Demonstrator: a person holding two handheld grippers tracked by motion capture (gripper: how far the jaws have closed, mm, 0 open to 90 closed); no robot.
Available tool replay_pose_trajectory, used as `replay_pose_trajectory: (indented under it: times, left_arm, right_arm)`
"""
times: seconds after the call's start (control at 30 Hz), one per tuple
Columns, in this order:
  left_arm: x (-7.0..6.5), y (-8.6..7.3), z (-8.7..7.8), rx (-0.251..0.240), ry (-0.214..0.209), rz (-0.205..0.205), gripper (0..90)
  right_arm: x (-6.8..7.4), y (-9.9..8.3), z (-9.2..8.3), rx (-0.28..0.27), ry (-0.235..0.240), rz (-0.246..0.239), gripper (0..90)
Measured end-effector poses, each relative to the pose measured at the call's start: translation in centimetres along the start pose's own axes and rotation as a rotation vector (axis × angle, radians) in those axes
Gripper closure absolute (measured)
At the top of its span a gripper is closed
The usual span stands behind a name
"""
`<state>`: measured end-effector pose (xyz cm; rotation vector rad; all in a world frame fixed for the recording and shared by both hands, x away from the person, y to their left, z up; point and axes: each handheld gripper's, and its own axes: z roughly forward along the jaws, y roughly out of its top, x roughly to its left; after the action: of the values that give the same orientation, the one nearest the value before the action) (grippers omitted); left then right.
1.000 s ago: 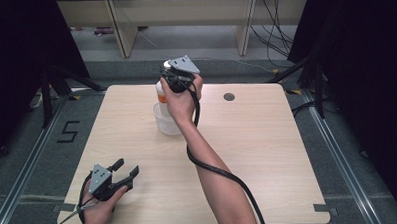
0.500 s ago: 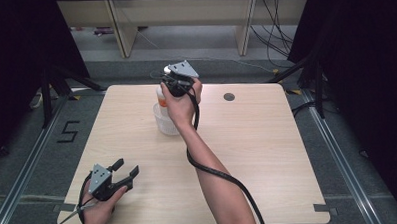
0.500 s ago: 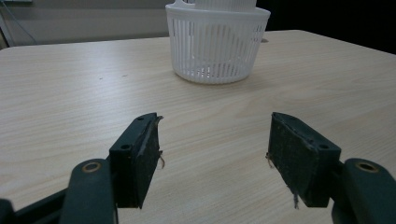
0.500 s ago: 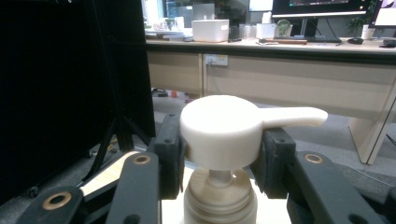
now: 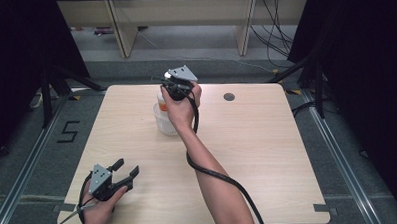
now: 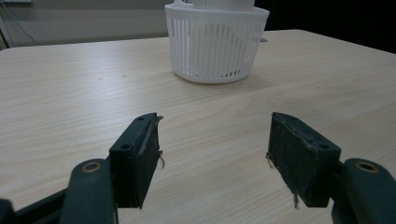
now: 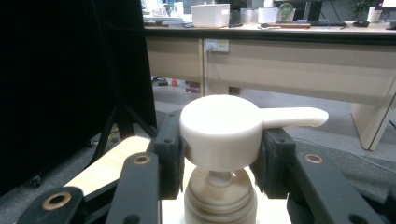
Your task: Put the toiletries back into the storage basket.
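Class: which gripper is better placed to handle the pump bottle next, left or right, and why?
Right. The right gripper already clasps the pump head of the bottle in the basket. The left gripper sits open, far off near the table's edge.

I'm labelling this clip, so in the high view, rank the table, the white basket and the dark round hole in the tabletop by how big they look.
1. The table, by far the largest.
2. The white basket, partly hidden behind the right hand.
3. The dark round hole, the smallest.
All three are at table level, so nearness to the camera hardly affects the order.
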<state>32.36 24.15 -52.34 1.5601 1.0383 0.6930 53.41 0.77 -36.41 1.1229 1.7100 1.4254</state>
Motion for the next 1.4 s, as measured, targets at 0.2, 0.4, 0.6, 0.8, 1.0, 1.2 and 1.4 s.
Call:
replay_pose_trajectory:
  times: [0.2,0.4,0.6,0.8,1.0,1.2,1.4]
  left_arm:
    - [-0.01,-0.01,0.01,-0.001,-0.001,0.000,33.3]
    - [-0.03,-0.01,0.02,0.000,-0.001,0.003,33.3]
    - [-0.04,0.00,0.00,0.002,-0.001,0.008,33.3]
    - [-0.05,-0.02,0.11,-0.005,-0.006,0.009,33.3]
    - [-0.05,-0.02,0.12,-0.004,-0.008,0.009,33.3]
    - [-0.09,-0.02,0.13,-0.004,-0.008,0.008,33.3]
    - [-0.16,0.02,0.07,0.007,-0.002,0.011,33.3]
  right_arm:
    - [0.14,-0.18,0.14,0.004,0.005,0.014,59.6]
    - [0.26,-0.22,0.17,0.004,0.004,-0.016,59.5]
    - [0.22,-0.20,0.24,0.001,0.010,-0.020,59.2]
    - [0.33,-0.10,0.11,0.015,0.007,-0.005,56.4]
    - [0.32,-0.17,0.15,0.034,0.017,-0.003,50.5]
    - [0.22,-0.34,0.01,0.045,0.016,0.016,46.3]
    - [0.12,-0.21,-0.29,0.037,0.013,-0.009,41.4]
